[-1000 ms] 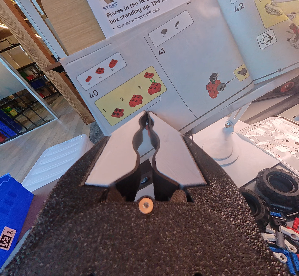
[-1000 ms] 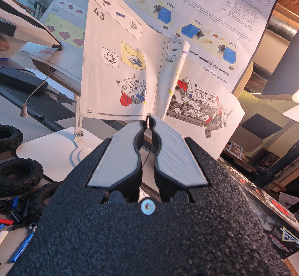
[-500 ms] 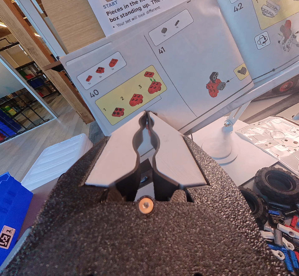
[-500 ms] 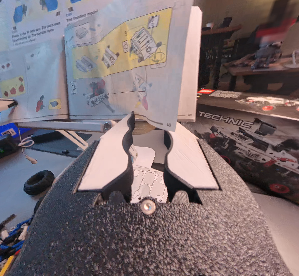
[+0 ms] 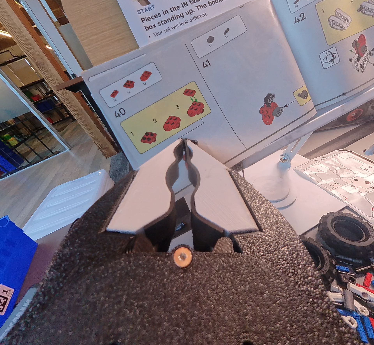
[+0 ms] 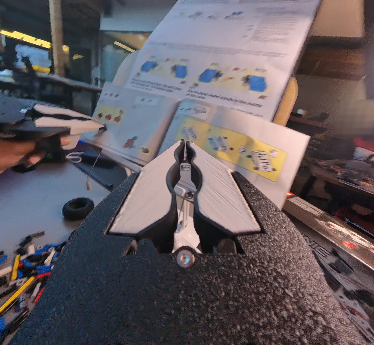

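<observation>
An open instruction booklet (image 5: 222, 92) leans on a white stand (image 5: 279, 189). My left gripper (image 5: 183, 140) is shut, its tips against the lower part of the booklet's left page. A small red piece (image 5: 185, 158) shows pinched between its fingers. The right wrist view shows this gripper (image 6: 103, 127) from the side, held by a hand (image 6: 12, 153), with its tip on the booklet's left page. My right gripper (image 6: 185, 142) is shut and empty. It is held in the air in front of the booklet's right page (image 6: 232, 149), apart from it.
A large printed sheet (image 6: 242, 37) stands behind the booklet. Black tyres (image 5: 348, 232) and loose small pieces (image 5: 356, 298) lie at the right, a sticker sheet (image 5: 340, 177) beyond them. A blue bin (image 5: 14, 254) and a white lid (image 5: 66, 199) are at the left. The set's box (image 6: 340, 240) lies at the right.
My right gripper let go of a booklet page, which now lies turned, then drew back and shut. My left gripper has stayed shut against the left page.
</observation>
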